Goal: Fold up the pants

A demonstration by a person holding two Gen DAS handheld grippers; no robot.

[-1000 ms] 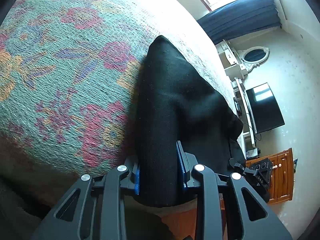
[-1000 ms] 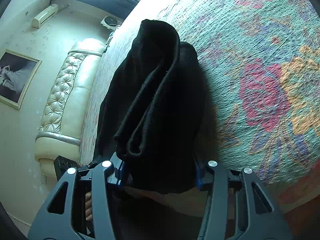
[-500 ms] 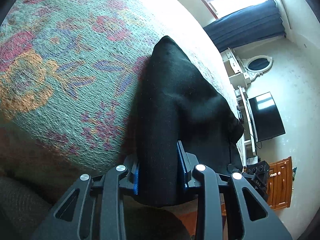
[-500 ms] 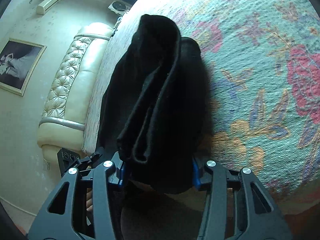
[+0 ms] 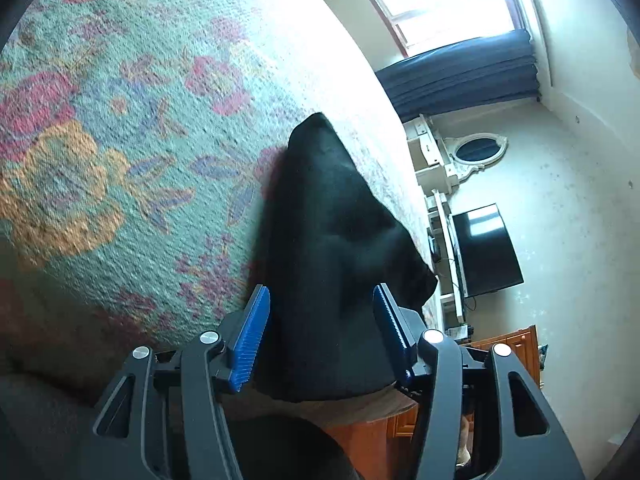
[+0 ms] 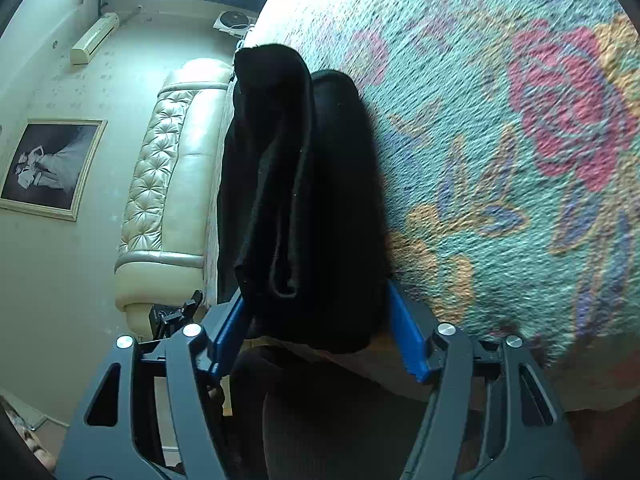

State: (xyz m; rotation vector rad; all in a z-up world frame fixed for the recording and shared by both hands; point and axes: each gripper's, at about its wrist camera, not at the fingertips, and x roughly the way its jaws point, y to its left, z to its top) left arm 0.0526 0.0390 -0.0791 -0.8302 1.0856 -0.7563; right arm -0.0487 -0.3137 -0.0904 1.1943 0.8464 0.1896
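Note:
The black pants point(image 5: 328, 220) lie folded into a thick bundle at the near edge of a bed with a floral cover point(image 5: 120, 160). My left gripper point(image 5: 320, 292) straddles one end of the bundle. Its jaws are opening, and the blue pads point(image 5: 250, 336) stand clear of the cloth. In the right wrist view the pants point(image 6: 320, 160) show stacked folded layers on the cover point(image 6: 500, 120). My right gripper point(image 6: 316, 292) straddles the other end, jaws opening, with the cloth between the pads point(image 6: 406, 332) and no longer squeezed.
Past the bed in the left wrist view are a flat television point(image 5: 486, 252), a white dresser with an oval mirror point(image 5: 480, 152), a wooden cabinet point(image 5: 512, 352) and a curtained window point(image 5: 460, 76). The right wrist view shows a cream tufted headboard point(image 6: 172, 184) and a framed picture point(image 6: 48, 168).
Both grippers' jaws have spread apart and let go of the pants, which they were pinching before. The bundle now rests on the bed edge. The left gripper shifted sideways along the bed.

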